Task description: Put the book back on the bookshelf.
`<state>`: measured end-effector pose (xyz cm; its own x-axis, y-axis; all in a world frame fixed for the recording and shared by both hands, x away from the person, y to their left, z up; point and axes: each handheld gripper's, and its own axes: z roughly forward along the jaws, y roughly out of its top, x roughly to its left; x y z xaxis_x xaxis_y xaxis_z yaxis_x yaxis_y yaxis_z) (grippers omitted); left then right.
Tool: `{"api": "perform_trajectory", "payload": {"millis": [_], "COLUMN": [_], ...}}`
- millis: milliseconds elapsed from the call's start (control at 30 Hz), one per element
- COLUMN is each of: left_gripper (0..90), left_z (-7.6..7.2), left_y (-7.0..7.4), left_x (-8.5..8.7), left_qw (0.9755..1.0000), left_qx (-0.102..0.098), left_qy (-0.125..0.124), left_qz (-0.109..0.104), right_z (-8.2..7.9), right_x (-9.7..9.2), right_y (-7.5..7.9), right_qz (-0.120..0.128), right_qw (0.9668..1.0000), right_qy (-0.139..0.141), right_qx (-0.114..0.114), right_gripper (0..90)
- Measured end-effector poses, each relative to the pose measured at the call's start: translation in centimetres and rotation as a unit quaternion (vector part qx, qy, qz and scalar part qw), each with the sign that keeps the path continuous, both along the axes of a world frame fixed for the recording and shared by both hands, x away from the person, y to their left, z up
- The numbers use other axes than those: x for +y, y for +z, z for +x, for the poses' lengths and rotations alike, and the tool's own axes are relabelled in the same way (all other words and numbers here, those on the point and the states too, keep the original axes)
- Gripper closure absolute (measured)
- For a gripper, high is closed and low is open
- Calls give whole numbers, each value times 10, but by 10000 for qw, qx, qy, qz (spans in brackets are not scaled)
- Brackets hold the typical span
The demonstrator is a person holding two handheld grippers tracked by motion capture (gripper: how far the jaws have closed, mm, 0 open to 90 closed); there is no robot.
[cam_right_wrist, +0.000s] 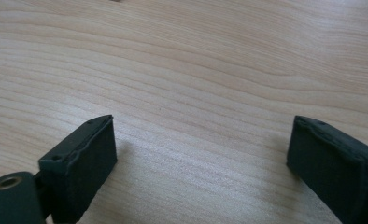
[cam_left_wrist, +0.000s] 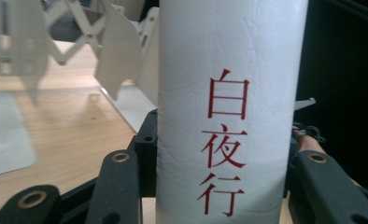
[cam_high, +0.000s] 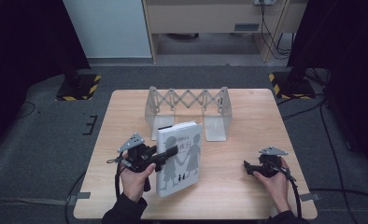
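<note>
Left gripper view: left gripper [cam_high: 172,153] jaws pinch the spine of the white book [cam_left_wrist: 224,116], lifted near the table's [cam_high: 229,196] middle; right gripper [cam_high: 246,166] jaws spread over bare wood. Beyond stands the expanding book rack [cam_high: 187,103]. Risk: a one-sided spine grip may let the book swing or slip and knock the rack.

A pale wooden table [cam_high: 247,196] stands on grey carpet. Toward its far edge sits a white folding rack [cam_high: 187,109], its flat feet on the wood. In front of the rack a white book [cam_high: 180,158] stands tilted, lower end near the tabletop.
</note>
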<state>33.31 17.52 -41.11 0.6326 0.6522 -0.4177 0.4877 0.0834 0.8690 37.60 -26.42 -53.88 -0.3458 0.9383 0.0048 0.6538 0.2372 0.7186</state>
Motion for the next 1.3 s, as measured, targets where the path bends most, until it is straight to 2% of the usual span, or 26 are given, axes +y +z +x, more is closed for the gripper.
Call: {"api": "perform_trajectory", "payload": {"millis": [200, 433, 500, 567, 700, 867, 1000, 1133, 1300], "left_gripper": [522, 522, 522, 522, 522, 522, 522, 522, 522], "left_z": [3, 8, 11, 14, 21, 30, 38, 44, 58], "left_y": [3, 6, 9, 11, 15, 21, 25, 24, 20], "left_x": [11, 21, 24, 26, 32, 37, 43, 43, 41], "left_qw": [9991, 9977, 9963, 9954, 9942, 9913, 9897, 9869, 9857], "left_qx": [-79, -148, -227, -259, -298, -391, -409, -436, -378], "left_qy": [315, 566, 673, 750, 879, 1074, 1235, 1423, 1529], "left_qz": [272, 348, 485, 531, 551, 649, 594, 624, 603], "right_z": [1, 1, 1, 1, 1, 1, 1, 1, 1], "right_x": [0, 0, 0, 0, 0, 0, 0, 0, 0], "right_y": [0, 0, 0, 0, 0, 0, 0, 0, 0], "right_qz": [-15, -16, -17, -16, -16, -15, -17, -16, -16], "right_qw": [10000, 10000, 10000, 10000, 10000, 10000, 10000, 10000, 10000], "right_qy": [-63, -66, -65, -65, -65, -65, -65, -65, -65], "right_qx": [32, 33, 34, 33, 33, 34, 34, 34, 34], "right_gripper": [48, 48, 48, 48, 48, 48, 48, 48, 48]}}
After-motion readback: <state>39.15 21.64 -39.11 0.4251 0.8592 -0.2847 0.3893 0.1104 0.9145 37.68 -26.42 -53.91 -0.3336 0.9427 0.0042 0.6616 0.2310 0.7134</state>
